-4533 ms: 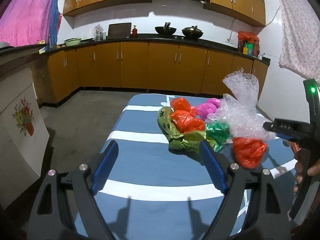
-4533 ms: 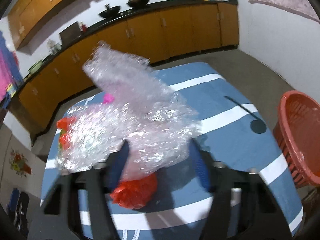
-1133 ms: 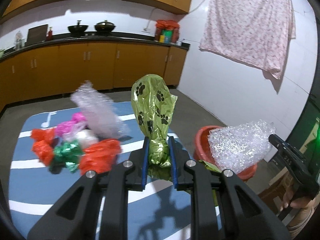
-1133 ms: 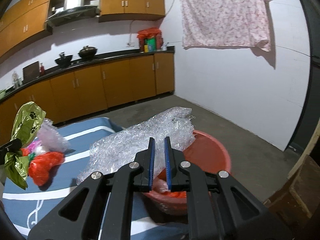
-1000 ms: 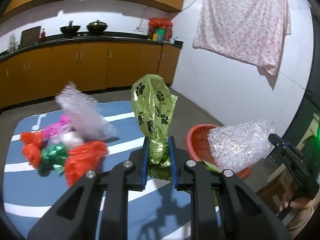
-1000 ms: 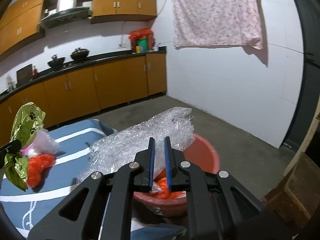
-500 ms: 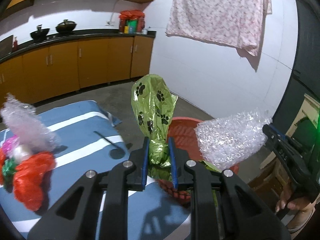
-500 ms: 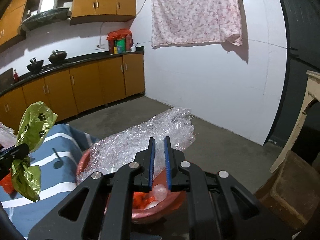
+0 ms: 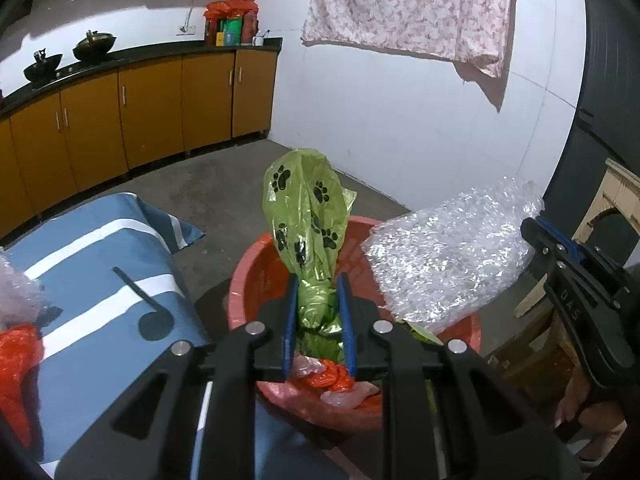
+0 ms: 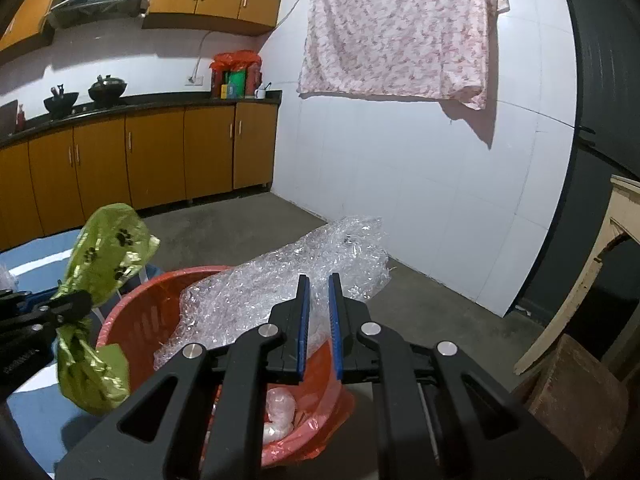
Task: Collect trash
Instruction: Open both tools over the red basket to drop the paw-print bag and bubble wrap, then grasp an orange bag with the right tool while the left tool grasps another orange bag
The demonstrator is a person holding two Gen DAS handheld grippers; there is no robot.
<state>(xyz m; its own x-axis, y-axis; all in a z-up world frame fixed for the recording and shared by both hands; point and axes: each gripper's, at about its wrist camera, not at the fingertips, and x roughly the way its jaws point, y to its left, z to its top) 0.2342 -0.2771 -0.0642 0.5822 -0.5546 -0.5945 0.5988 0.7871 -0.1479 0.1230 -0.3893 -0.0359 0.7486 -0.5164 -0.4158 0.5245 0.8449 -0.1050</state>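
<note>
From the left wrist, the left gripper [image 9: 318, 312] is clenched on the twisted neck of a green paw-print bag [image 9: 306, 216], whose puffed body stands up toward 12 o'clock. It hangs directly over the red basket [image 9: 256, 276], so letting go should drop it straight in, which is probably why it is held by the neck. Orange and pale plastic scraps [image 9: 334, 374] lie in the basket bottom. At 3 o'clock the right gripper [image 9: 538, 236] pinches a sheet of bubble wrap [image 9: 444, 264] that juts over the basket's right rim. At 9 o'clock lies the blue striped tablecloth [image 9: 100, 264], with an orange bag [image 9: 16, 356] at its left edge awaiting pickup

From the right wrist, the right gripper [image 10: 318, 312] has its blue pads nearly together, gripping the bubble wrap [image 10: 280, 292], which fans out toward 11 o'clock above the red basket [image 10: 132, 308]. The green paw-print bag [image 10: 100, 280] hangs at 9 o'clock from the left gripper [image 10: 60, 308], over the basket's left rim. Both pieces seem positioned for release
</note>
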